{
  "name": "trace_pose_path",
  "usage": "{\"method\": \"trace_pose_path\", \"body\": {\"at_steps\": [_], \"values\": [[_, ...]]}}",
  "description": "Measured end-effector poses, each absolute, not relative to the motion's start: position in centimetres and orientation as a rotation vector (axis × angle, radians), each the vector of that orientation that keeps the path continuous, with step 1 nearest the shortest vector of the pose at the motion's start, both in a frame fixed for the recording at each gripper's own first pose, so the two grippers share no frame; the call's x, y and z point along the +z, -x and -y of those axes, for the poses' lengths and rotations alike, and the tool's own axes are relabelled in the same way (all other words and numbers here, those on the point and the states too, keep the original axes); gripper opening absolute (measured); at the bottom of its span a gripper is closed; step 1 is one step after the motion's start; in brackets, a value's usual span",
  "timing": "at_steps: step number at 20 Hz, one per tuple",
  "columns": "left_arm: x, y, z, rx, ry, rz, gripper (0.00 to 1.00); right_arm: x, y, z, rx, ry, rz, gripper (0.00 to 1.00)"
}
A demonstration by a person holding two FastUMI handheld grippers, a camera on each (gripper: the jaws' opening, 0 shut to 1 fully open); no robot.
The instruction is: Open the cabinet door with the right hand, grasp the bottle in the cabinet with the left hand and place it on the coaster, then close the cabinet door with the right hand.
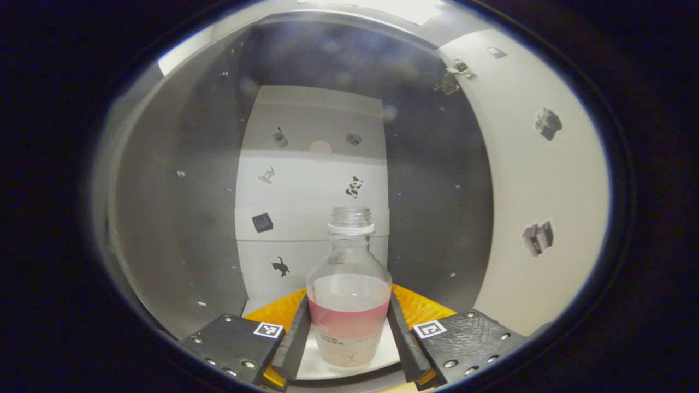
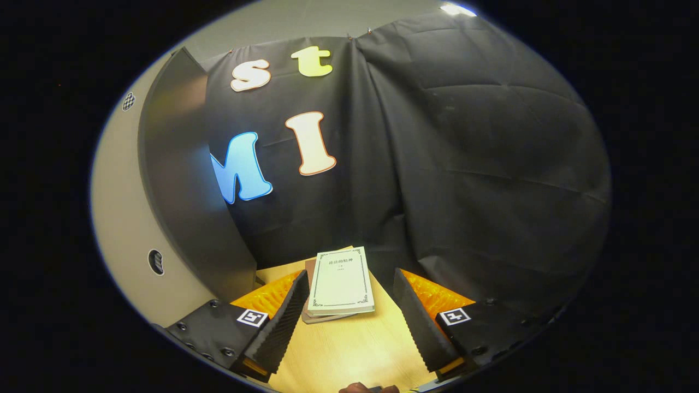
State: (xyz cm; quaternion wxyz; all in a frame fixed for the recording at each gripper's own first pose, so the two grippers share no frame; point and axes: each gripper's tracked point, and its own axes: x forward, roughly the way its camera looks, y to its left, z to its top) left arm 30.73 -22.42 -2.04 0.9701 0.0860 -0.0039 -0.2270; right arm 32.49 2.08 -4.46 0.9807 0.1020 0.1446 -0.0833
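A clear bottle [image 1: 349, 305] with pink liquid and no cap stands upright on the white floor of the cabinet [image 1: 314, 164]. In the left gripper view it sits between the two black fingers. My left gripper [image 1: 349, 322] reaches into the cabinet and both pads touch the bottle's sides. The cabinet door [image 1: 538, 180] stands swung open on the right, its hinge [image 1: 453, 76] visible at the top. My right gripper [image 2: 349, 305] is open over the wooden table [image 2: 355, 349], outside the cabinet, with nothing between its fingers.
Dark side walls [image 1: 180, 218] close in on both sides of the bottle. In the right gripper view a pale book [image 2: 341, 281] lies on another book on the table, and a dark cabinet panel [image 2: 180, 191] rises to the left. Black cloth hangs behind.
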Motion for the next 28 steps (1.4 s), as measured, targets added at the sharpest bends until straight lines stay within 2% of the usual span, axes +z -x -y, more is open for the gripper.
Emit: {"method": "trace_pose_path", "body": {"at_steps": [4,9,10,11,12,13,14,15,19,28], "values": [[0.1,-26.5,18.8,-0.438,-0.225,0.03,0.7,-4.0,-31.0,-2.3,-0.191,-0.182,-0.249,0.98],[-0.2,-21.3,11.3,-0.34,-0.282,0.06,0.7,-2.7,-28.3,-2.9,-0.245,-0.26,-0.192,0.98],[-0.8,-20.5,9.6,-0.316,-0.288,0.064,0.7,-2.4,-27.6,-3.4,-0.242,-0.282,-0.182,0.93],[-1.5,-19.8,7.7,-0.292,-0.289,0.063,0.7,-2.4,-27.1,-4.0,-0.232,-0.298,-0.178,0.93],[-2.3,-19.1,5.9,-0.269,-0.286,0.058,0.7,-2.5,-26.6,-4.6,-0.223,-0.312,-0.18,0.98],[-3.4,-18.3,4.2,-0.246,-0.278,0.047,0.7,-2.7,-26.1,-5.1,-0.21,-0.324,-0.193,0.98],[-4.7,-17.5,2.6,-0.226,-0.269,0.033,0.7,-2.8,-25.6,-5.4,-0.205,-0.326,-0.201,0.93],[-6.0,-17.0,1.0,-0.205,-0.261,0.025,0.7,-2.8,-25.0,-5.3,-0.209,-0.32,-0.2,0.98],[-12.6,-14.7,-4.6,-0.139,-0.214,-0.023,0.7,-2.7,-23.4,-5.0,-0.238,-0.312,-0.196,0.98],[-26.5,-12.1,-9.9,-0.108,-0.161,-0.081,0.7,-4.1,-20.5,-3.0,-0.339,-0.162,-0.216,0.98]]}}
